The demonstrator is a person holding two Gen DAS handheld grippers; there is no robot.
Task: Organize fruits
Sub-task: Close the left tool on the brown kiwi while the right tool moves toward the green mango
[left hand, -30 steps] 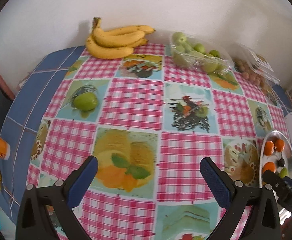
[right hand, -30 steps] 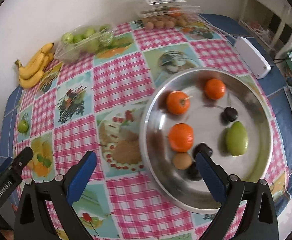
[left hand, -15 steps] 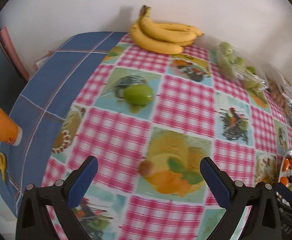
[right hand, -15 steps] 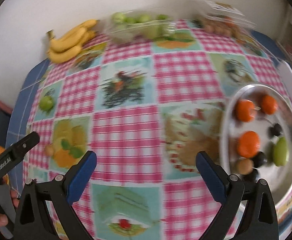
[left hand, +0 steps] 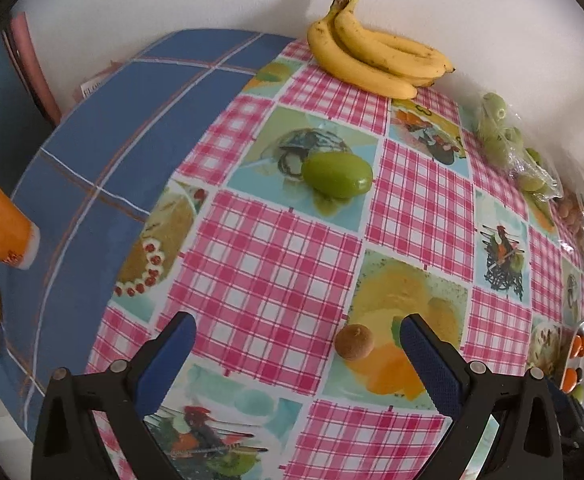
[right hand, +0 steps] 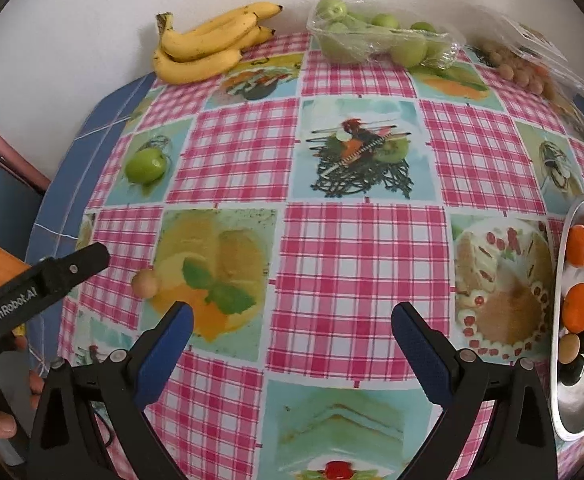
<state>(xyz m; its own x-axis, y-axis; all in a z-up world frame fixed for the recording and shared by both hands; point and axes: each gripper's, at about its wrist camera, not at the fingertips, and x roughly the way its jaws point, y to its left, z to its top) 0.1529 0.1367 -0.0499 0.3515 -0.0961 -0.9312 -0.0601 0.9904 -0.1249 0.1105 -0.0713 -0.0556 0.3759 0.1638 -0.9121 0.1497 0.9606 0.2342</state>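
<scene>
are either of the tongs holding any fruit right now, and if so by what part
Nothing is held. The left tongs are open and empty, with the small brown fruit lying loose on the tablecloth between the tips. The right tongs are open and empty too.

My left gripper (left hand: 295, 354) gapes wide | small brown fruit (left hand: 353, 342) near its right finger | green fruit (left hand: 336, 175) beyond.

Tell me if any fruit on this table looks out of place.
Two loose pieces sit apart from the rest: a small brown fruit and a green fruit lie bare on the tablecloth, while similar ones are already in the metal plate at the right edge.
</scene>
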